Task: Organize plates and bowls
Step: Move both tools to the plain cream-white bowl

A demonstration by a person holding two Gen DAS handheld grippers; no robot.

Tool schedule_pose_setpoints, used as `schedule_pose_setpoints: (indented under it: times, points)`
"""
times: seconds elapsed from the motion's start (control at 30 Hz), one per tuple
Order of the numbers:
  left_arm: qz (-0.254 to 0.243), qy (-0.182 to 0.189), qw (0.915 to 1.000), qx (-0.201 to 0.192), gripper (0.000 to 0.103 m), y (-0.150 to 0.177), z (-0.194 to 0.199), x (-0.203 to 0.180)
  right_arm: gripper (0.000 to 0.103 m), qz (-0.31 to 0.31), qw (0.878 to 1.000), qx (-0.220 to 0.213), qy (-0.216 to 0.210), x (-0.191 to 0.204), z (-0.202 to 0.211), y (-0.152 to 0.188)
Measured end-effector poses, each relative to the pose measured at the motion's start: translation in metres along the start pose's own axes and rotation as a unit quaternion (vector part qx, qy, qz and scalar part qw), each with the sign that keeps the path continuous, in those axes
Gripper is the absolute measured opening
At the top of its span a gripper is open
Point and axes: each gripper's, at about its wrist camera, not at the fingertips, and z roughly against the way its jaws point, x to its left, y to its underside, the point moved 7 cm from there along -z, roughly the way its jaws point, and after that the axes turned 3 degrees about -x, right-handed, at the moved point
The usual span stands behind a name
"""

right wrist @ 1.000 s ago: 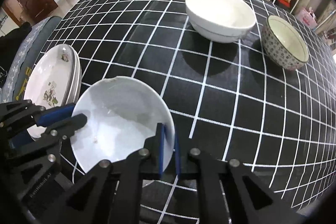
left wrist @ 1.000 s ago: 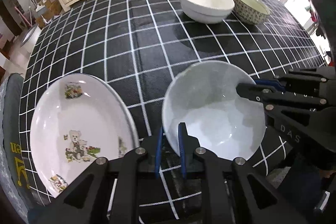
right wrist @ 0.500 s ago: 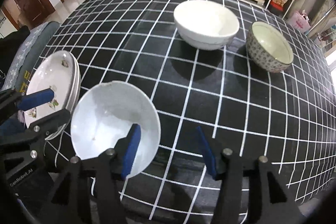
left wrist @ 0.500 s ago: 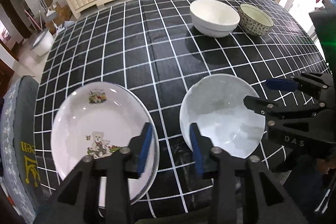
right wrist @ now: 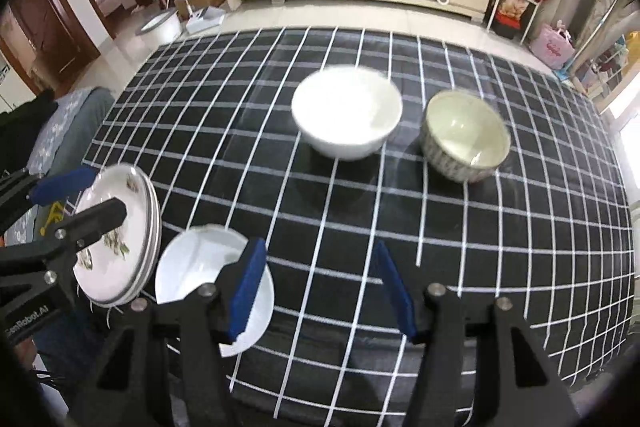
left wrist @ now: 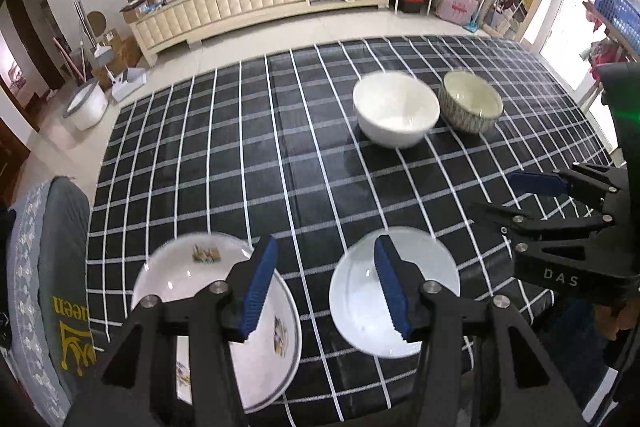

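Note:
A plain white plate (left wrist: 360, 311) (right wrist: 196, 271) lies on the checked table near its front edge. Left of it is a stack of white plates with bear pictures (left wrist: 188, 275) (right wrist: 120, 227). A large white bowl (left wrist: 394, 109) (right wrist: 346, 111) and a patterned bowl (left wrist: 470, 103) (right wrist: 464, 135) stand side by side at the far right. My left gripper (left wrist: 324, 291) is open and empty, raised above the gap between the stack and the plain plate. My right gripper (right wrist: 318, 291) is open and empty, raised just right of the plain plate.
The black tablecloth with white grid (left wrist: 280, 167) covers the table. A grey padded chair (left wrist: 44, 267) stands at the table's left edge. A cream sideboard (left wrist: 240, 3) with clutter lines the far wall. A white bucket (left wrist: 86, 105) sits on the floor.
Both grippers let go of the plain white plate, opened wide and pulled up and back. The plate now rests on the table beside the stack.

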Motion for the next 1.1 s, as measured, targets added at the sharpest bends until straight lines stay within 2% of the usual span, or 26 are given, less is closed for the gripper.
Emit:
schedule_pose_setpoints:
  times: [0.37,0.57,0.77,0.97,1.1]
  points:
    - [-0.004,0.014,0.9999,-0.007,0.048,-0.061,-0.009,-0.017,0.062,-0.034,0.999,-0.012,-0.019,-0.021,0.001,-0.05]
    - [-0.021,0.006,0.9998,0.0,0.048,-0.09,-0.026,-0.023,0.062,-0.036,0.999,-0.003,-0.016,-0.033,-0.008,-0.068]
    - [-0.028,0.012,0.9994,0.018,0.048,-0.113,-0.055,-0.025,0.062,-0.08,0.995,0.029,-0.05,-0.046,-0.036,-0.086]
    - [-0.014,0.02,0.9989,0.04,0.048,-0.129,-0.084,-0.022,0.057,-0.128,0.988,0.055,-0.065,-0.064,-0.064,-0.091]
    - [-0.008,0.03,0.9977,0.06,0.048,-0.137,-0.106,-0.024,0.057,-0.13,0.988,0.064,-0.063,-0.069,-0.076,-0.094]
